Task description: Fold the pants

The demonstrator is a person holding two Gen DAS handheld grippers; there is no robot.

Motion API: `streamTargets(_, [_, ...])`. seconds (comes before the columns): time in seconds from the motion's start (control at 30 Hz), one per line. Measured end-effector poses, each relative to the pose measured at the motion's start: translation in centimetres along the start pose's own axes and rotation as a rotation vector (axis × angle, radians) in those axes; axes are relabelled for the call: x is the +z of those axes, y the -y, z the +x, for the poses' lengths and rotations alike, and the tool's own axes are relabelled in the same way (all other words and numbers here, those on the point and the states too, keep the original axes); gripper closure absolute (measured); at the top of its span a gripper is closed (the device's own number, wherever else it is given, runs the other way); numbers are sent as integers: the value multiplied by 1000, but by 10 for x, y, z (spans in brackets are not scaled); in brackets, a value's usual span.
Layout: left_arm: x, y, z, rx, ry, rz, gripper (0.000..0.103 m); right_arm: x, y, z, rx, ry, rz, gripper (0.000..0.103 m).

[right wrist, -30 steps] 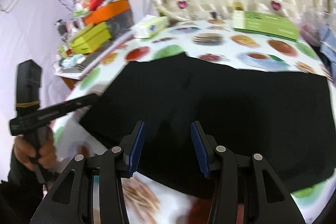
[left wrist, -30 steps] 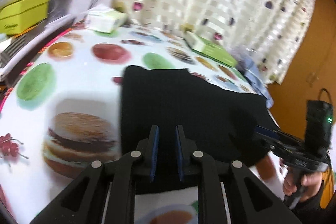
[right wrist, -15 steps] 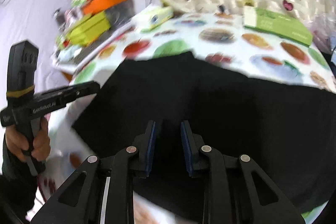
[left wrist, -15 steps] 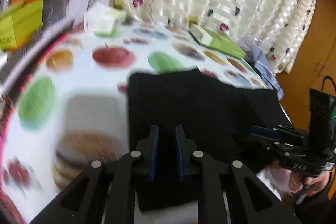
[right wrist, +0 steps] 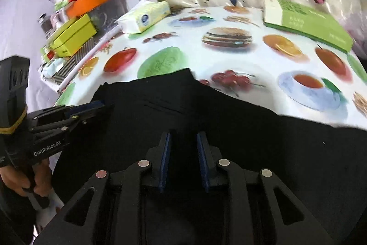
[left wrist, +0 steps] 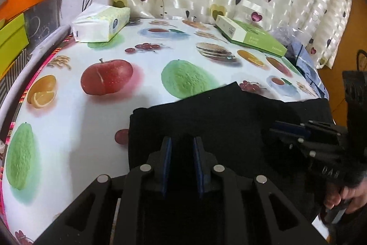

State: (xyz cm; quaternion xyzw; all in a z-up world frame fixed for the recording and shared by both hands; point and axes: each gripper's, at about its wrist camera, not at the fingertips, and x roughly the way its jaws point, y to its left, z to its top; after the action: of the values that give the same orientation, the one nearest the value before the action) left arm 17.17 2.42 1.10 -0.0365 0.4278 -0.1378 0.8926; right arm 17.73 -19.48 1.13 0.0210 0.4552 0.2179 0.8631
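Note:
The black pants (left wrist: 218, 116) lie on the fruit-print tablecloth, also in the right wrist view (right wrist: 240, 125). My left gripper (left wrist: 181, 144) is over the pants' near left part, its jaws close together around black fabric at the near edge. My right gripper (right wrist: 183, 139) is over the pants' near edge, its jaws narrowed with black fabric between them. Each gripper shows in the other's view: the right one (left wrist: 282, 128) and the left one (right wrist: 91, 107), both low over the pants.
A tissue pack (left wrist: 101, 22) and a green box (left wrist: 250, 36) lie at the table's far side. Yellow and orange boxes (right wrist: 75, 22) are stacked left of the table (left wrist: 68, 130). A curtain hangs behind. Blue cloth (left wrist: 307, 68) lies at the right edge.
My right gripper's jaws closed from wide open to narrow. Both grippers moved forward and lower over the pants. The pants' near edge now lies between the jaws of both.

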Motion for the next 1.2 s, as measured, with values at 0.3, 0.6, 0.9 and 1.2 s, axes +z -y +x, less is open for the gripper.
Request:
streamTargets(0.3, [-41,10,-46,-54,29,-41,82,-77,13,-77,-79,94,-12,62])
streamTargets(0.6, [-79,26,-61,-97,19,-78,81,-122,38,-118,-140,113,80,59])
streamTargets(0.9, [-93,52,-80,-110,56,-39,81,-162,68,-155,-134,157,254,46])
streamTargets(1.2, [-77,79,-64,-109,62,20,81,-183,122,-176,-159,185,509,45])
